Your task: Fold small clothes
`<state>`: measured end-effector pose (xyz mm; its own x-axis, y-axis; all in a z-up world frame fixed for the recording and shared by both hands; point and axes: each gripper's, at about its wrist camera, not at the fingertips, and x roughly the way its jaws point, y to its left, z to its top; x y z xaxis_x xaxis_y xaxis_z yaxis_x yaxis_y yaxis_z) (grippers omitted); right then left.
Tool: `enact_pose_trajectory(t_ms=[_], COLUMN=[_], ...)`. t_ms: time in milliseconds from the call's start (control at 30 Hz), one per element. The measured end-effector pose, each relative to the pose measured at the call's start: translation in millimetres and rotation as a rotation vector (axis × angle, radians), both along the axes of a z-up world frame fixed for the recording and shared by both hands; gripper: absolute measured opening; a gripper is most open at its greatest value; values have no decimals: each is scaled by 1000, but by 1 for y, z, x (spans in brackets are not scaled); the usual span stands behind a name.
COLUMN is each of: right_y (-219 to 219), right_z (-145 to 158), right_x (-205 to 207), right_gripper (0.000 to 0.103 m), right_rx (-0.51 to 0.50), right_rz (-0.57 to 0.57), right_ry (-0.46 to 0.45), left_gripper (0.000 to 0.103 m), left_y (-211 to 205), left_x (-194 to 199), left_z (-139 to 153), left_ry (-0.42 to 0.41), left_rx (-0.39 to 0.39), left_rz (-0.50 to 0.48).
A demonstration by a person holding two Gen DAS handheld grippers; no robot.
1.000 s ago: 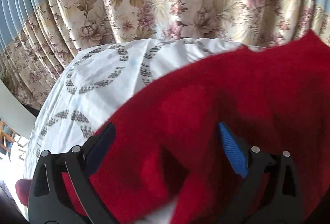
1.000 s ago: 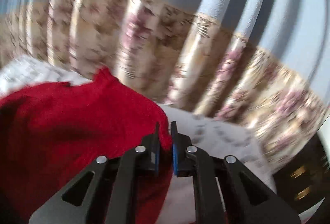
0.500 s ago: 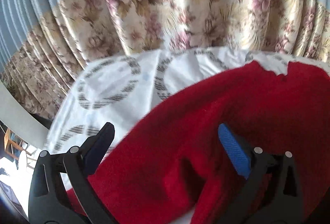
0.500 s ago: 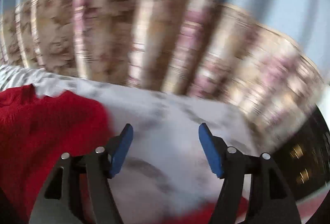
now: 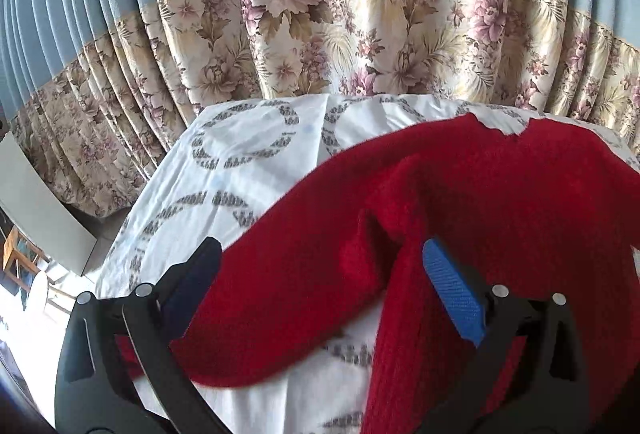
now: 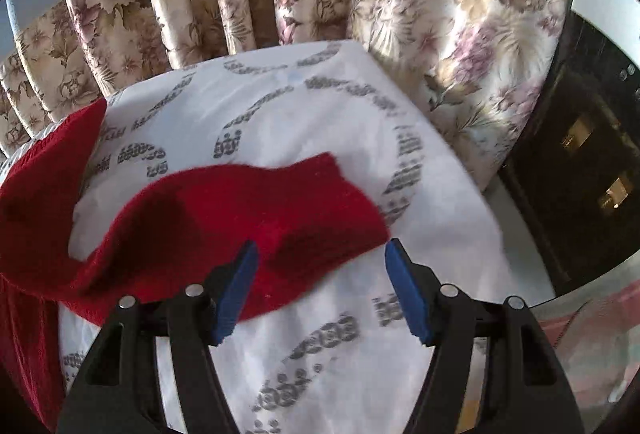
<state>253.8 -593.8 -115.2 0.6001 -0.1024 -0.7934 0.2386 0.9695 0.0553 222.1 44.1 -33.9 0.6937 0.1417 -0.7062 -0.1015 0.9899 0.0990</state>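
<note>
Now the right gripper (image 6: 320, 290), fingers spread and empty, is hovering just short of the red sleeve (image 6: 256, 210), which is lying lengthwise toward the cloth's (image 6: 360, 106) right edge.

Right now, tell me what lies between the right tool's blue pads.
In the right wrist view, the red garment's sleeve lies between the open right tool pads, on the patterned white sheet.

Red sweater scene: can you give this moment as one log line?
left gripper: open over red sweater | right gripper: open above sleeve | surface: patterned white sheet
</note>
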Motion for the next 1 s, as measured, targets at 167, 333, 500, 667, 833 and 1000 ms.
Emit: enact_pose_trajectory(t_ms=[167, 333, 500, 667, 833, 1000], right_y=[5, -23, -90, -129, -137, -104], right_z=[-2, 35, 67, 58, 41, 40], right_x=[13, 8, -11, -18, -38, -50], right_gripper=[13, 12, 16, 16, 17, 63], right_rx=[-26, -197, -328, -289, -208, -152], right_rz=[13, -113, -350, -402, -404, -347], right_ry=[-15, -114, -196, -150, -147, -193], left_gripper=[100, 100, 100, 100, 100, 100], left_y=[-2, -2, 5, 7, 13, 39], left_x=[-13, -17, -12, -6, -8, -22], left_z=[2, 4, 2, -9, -19, -26], left_ry=[6, 8, 15, 46, 66, 77], left_rx=[5, 18, 9, 2, -4, -29], left_rz=[15, 21, 44, 51, 54, 92])
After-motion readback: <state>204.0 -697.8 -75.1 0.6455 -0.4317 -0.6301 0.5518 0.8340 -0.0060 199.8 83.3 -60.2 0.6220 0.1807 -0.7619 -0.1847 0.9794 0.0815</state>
